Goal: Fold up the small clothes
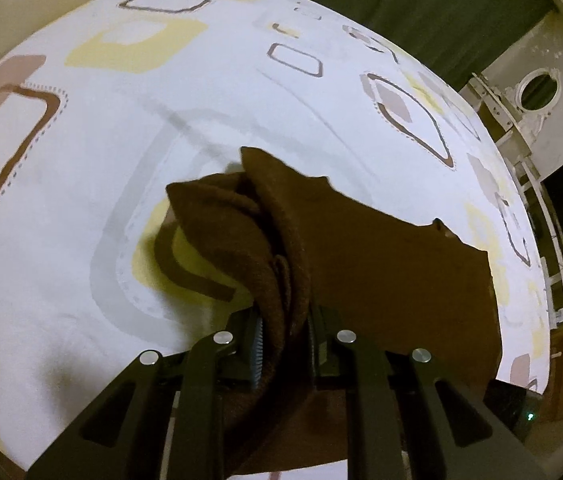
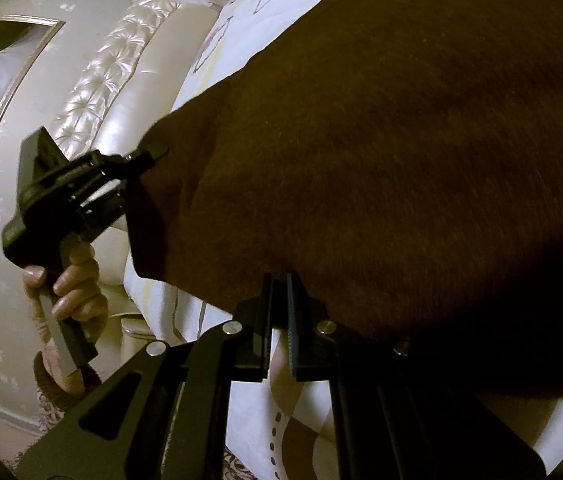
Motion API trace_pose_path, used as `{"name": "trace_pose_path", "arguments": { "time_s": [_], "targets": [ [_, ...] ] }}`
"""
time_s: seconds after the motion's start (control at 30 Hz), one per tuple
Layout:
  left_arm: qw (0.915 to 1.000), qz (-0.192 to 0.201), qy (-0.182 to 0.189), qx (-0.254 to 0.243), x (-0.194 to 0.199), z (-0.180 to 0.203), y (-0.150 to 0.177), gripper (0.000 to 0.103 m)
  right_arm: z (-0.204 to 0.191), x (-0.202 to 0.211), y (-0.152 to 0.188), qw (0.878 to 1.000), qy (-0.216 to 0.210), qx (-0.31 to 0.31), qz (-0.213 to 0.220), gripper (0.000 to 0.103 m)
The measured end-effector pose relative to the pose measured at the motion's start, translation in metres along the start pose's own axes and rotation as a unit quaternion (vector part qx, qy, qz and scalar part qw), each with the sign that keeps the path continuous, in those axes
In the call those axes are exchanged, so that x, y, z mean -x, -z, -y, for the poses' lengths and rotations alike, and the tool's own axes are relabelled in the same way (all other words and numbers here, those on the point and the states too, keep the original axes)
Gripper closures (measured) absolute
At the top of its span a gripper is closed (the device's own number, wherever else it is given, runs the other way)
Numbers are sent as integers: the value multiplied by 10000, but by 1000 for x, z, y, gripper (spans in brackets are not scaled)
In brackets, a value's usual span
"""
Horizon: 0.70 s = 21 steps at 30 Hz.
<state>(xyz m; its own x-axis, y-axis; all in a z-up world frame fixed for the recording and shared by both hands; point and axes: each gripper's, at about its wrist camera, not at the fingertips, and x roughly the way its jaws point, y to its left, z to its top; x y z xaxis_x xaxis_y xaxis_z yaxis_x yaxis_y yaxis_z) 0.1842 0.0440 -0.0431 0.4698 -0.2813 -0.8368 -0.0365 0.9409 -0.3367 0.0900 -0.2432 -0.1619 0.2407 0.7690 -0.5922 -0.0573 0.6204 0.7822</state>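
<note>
Both grippers clamp the brown cloth (image 1: 381,248): left gripper (image 1: 283,340) bunches it above the bedsheet (image 1: 81,160), right gripper (image 2: 279,320) pinches its edge.

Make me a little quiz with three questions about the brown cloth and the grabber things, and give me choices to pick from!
1. Where does the left gripper hold the brown cloth?
A. lying flat on the floor
B. lifted over the patterned bedsheet
C. inside a drawer

2. What colour is the cloth?
A. brown
B. blue
C. pink

3. How are the right gripper's fingers?
A. wide open with nothing near
B. hidden from sight
C. nearly closed at the cloth's lower edge

Answers:
1 B, the left wrist view shows bunched cloth between the fingers, with the white sheet and its yellow and brown squares behind.
2 A, both views show dark brown fabric.
3 C, the right wrist view shows the two fingers close together, their tips meeting the cloth's edge.
</note>
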Motion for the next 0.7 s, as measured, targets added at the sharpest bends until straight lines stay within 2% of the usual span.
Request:
{"name": "trace_pose_path", "arguments": {
  "time_s": [0.2,0.6,0.7],
  "targets": [
    [9993,95,-255,-262,6,33,4,86,-1,3,0,9999,-151,49,14,91],
    [9959,59,-578,-691,-4,97,10,86,5,9,2,9990,-452,-32,7,91],
    [9946,78,-658,-803,-7,113,13,86,7,19,4,9985,-545,-53,75,85]
  ]
}}
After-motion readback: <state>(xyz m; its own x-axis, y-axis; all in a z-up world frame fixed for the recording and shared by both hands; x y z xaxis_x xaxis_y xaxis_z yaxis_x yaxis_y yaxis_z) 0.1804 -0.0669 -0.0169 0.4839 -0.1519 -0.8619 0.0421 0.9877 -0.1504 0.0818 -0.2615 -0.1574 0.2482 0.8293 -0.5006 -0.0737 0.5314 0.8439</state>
